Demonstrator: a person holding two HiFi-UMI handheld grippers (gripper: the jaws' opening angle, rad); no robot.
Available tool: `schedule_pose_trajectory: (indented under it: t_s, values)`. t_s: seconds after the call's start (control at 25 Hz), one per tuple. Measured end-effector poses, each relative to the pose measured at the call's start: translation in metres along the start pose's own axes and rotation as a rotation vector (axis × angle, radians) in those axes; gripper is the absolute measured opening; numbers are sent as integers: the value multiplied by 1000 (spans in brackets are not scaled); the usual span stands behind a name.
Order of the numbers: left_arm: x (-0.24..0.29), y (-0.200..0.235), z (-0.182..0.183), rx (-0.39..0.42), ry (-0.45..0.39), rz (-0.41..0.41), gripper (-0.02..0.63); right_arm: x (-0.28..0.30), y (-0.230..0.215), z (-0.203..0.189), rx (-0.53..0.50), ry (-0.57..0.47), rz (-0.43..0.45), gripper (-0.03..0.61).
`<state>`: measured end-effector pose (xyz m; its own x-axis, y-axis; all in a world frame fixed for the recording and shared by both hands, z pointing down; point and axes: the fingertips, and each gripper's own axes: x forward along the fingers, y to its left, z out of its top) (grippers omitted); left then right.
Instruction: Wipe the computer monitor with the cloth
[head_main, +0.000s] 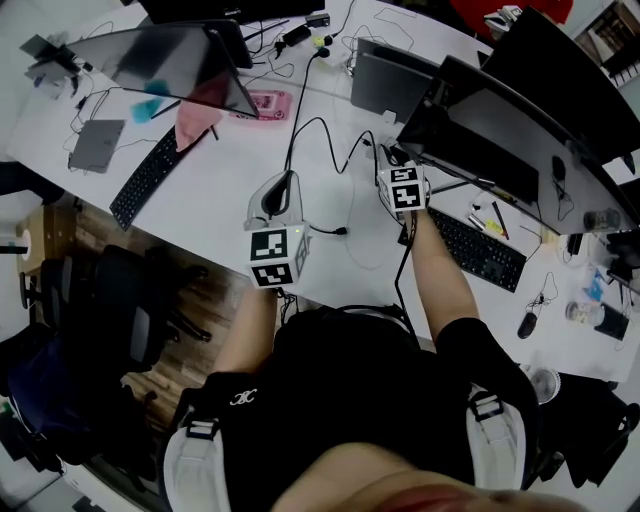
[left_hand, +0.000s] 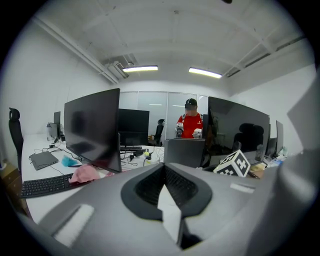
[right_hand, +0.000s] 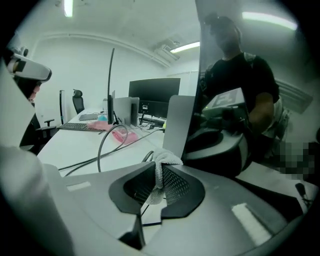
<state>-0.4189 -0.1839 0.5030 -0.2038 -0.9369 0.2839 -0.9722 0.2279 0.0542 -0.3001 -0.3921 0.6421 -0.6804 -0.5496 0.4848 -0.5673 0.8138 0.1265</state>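
Cluttered white tabletop (head_main: 230, 170) below me; my right gripper (right_hand: 159, 167) is pinched tight on the white cloth (right_hand: 167, 158), close against the dark monitor (right_hand: 235, 75), I judge ready to wipe. My left gripper (left_hand: 164, 169), jaws together and empty, hangs clear over the tabletop.

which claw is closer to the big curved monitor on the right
Right. The right claw, shut on a white cloth, is close beside the curved monitor at its lower left corner. The left claw is further left over the desk, well apart from it.
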Motion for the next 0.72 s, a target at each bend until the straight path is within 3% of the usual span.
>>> schedule_pose_trajectory:
  t_s: [0.32,0.72]
  values:
    - [-1,0,9,-1,-27,-11,51,-23,-9,47,23,-120,-91,28]
    - [-3,-13,22,19,-60,-47,51,-78,-24,142,33,-363,-184,28]
